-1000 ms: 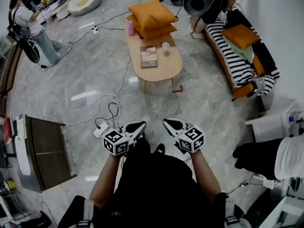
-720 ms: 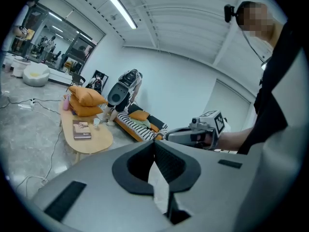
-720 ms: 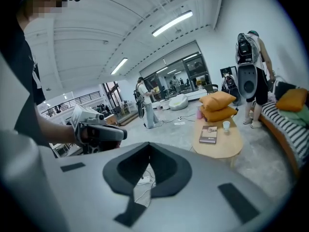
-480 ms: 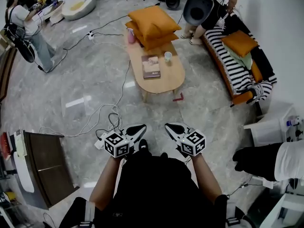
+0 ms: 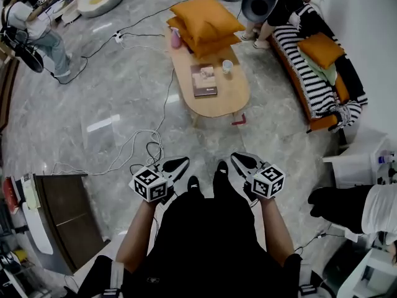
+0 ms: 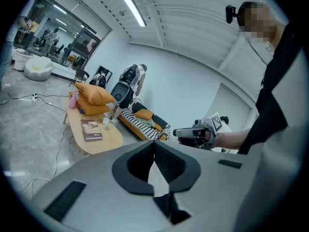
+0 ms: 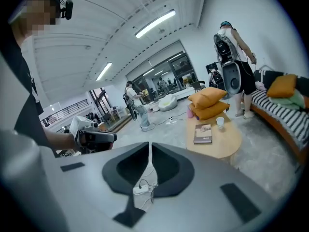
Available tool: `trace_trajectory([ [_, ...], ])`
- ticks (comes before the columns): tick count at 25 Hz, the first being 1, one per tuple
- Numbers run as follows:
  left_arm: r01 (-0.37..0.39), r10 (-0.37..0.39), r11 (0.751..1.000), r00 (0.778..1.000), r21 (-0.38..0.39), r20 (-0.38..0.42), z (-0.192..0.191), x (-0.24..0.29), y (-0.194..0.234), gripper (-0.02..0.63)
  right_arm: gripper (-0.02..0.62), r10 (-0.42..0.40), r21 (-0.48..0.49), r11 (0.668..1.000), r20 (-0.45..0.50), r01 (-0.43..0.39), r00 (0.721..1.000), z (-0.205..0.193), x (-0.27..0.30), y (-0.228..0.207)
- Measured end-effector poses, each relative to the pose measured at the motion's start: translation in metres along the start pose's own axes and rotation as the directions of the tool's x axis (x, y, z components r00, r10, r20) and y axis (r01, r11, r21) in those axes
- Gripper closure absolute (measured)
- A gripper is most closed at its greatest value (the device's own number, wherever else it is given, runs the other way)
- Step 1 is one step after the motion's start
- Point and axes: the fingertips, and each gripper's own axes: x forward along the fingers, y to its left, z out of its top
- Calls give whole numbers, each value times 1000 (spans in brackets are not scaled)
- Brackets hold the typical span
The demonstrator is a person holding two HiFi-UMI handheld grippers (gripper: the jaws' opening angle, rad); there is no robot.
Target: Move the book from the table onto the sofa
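Observation:
The brown book (image 5: 204, 81) lies flat on the oval wooden table (image 5: 218, 104), some steps ahead of me; it also shows as the book (image 6: 91, 130) and the book (image 7: 203, 133). The striped sofa (image 5: 309, 82) stands to the table's right, with an orange cushion on it. My left gripper (image 5: 178, 164) and right gripper (image 5: 238, 159) are held low in front of my body over the floor, far short of the table. Both are shut with nothing in them. Each gripper view shows the other gripper beside it.
Orange cushions (image 5: 205, 20), a white cup (image 5: 227, 66) and a pink bottle (image 5: 177, 38) share the table. Cables (image 5: 144, 146) trail over the marble floor between me and it. One person (image 5: 273, 5) stands by the sofa's far end, another (image 5: 34, 33) far left. A dark cabinet (image 5: 65, 213) is at my left.
I have walked towards the table, so the table and book now look nearer and larger. Both grippers came along with me, still shut and empty.

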Motion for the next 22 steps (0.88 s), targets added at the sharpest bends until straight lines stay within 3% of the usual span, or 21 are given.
trace_trajectory([
  [7, -34, 34, 999, 999, -14, -29, 11, 22, 24, 595, 577, -12, -36, 999, -40, 10, 999, 7, 24, -39],
  [16, -92, 92, 996, 994, 5, -57, 60, 97, 50, 595, 577, 107, -34, 993, -77, -110, 991, 40, 67, -107],
  [22, -123, 123, 992, 992, 34, 10, 106, 144, 50, 595, 577, 160, 2, 987, -101, -160, 982, 58, 82, -160],
])
